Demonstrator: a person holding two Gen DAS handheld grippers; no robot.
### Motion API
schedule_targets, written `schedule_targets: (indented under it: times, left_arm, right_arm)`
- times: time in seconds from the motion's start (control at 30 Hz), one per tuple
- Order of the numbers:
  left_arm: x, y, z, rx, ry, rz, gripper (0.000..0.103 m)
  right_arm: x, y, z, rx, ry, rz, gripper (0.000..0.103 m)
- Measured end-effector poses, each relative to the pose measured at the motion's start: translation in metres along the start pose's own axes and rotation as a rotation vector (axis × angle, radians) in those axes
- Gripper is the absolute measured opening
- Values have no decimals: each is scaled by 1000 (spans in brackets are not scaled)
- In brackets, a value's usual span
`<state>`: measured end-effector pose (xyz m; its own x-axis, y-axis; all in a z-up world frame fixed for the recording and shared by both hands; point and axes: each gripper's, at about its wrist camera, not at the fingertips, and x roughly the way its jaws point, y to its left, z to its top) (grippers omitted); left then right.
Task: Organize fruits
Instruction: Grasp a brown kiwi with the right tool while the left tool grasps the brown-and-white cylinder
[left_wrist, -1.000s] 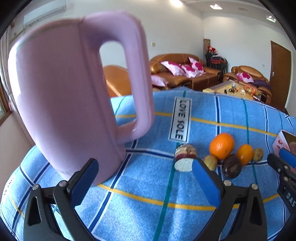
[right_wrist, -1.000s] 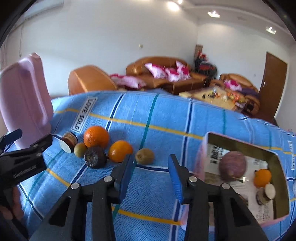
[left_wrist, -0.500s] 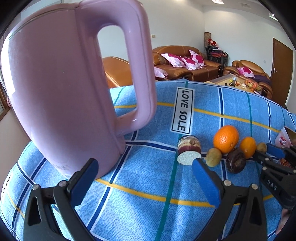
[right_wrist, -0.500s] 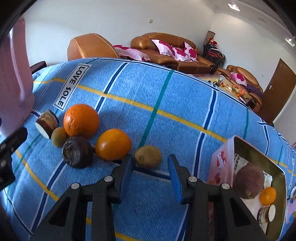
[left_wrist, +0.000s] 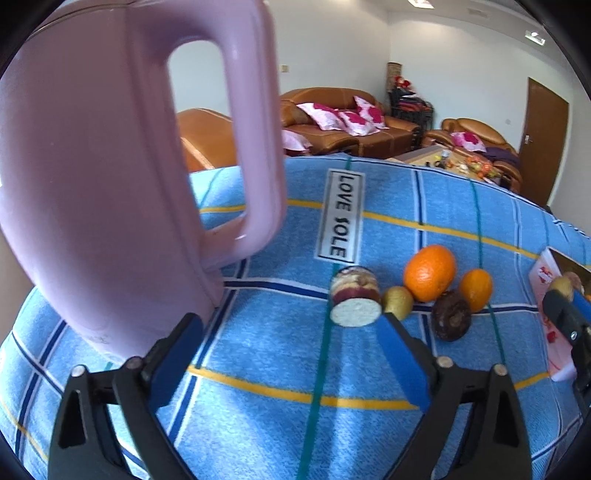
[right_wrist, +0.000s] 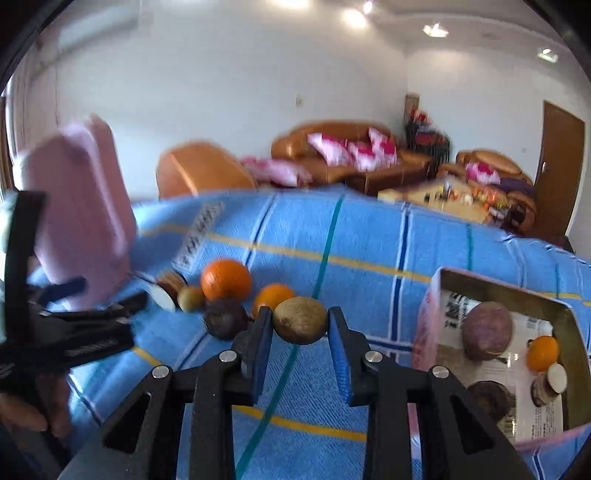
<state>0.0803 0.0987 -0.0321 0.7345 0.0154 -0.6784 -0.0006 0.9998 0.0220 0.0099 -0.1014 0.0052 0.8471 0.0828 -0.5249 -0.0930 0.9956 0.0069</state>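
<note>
Both jaws of the right gripper (right_wrist: 300, 325) pinch the kiwi (right_wrist: 300, 320) across its middle. Light but soft, it likely bruises under hard squeezing. Left gripper (left_wrist: 291, 354) stands wide, empty.

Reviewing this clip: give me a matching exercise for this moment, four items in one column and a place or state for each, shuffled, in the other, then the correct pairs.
Items:
1. kiwi
2. big orange
3. small orange
4. left gripper

Places or states:
A. inside the box
B. open, nothing between its fingers
C. clamped in the right gripper
D. on the blue cloth among the loose fruit

Pairs: 1-C, 2-D, 3-A, 4-B
</note>
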Motion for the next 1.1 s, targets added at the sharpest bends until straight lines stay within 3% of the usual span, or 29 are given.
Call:
schedule_targets:
  times: [0.13, 0.27, 0.43, 0.5, 0.77, 0.8, 0.83, 0.9, 1.1]
  left_arm:
    - [0, -10, 5, 9, -19, -31, 90]
    - [6, -33, 17, 88, -43, 14, 86]
    - [30, -44, 33, 90, 31, 59, 66]
    - [36, -41, 36, 62, 39, 67, 66]
    - [60, -27, 35, -50, 122, 13, 66]
    - [61, -25, 33, -64, 128, -6, 61]
    - [63, -24, 33, -72, 137, -39, 48]
    - [64, -24, 32, -72, 139, -55, 38]
    - [45, -22, 24, -106, 83, -96, 35]
  right_arm:
    - [2, -3, 2, 10, -4, 29, 32]
    - [4, -8, 1, 39, 3, 58, 32]
    - [6, -17, -1, 70, 17, 76, 32]
    - [8, -19, -1, 78, 22, 80, 32]
    - [11, -21, -1, 87, 37, 85, 32]
    - [11, -21, -1, 88, 39, 85, 32]
    - [13, -21, -1, 90, 43, 84, 32]
    - [15, -22, -1, 94, 48, 83, 32]
    - [13, -25, -1, 104, 32, 78, 32]
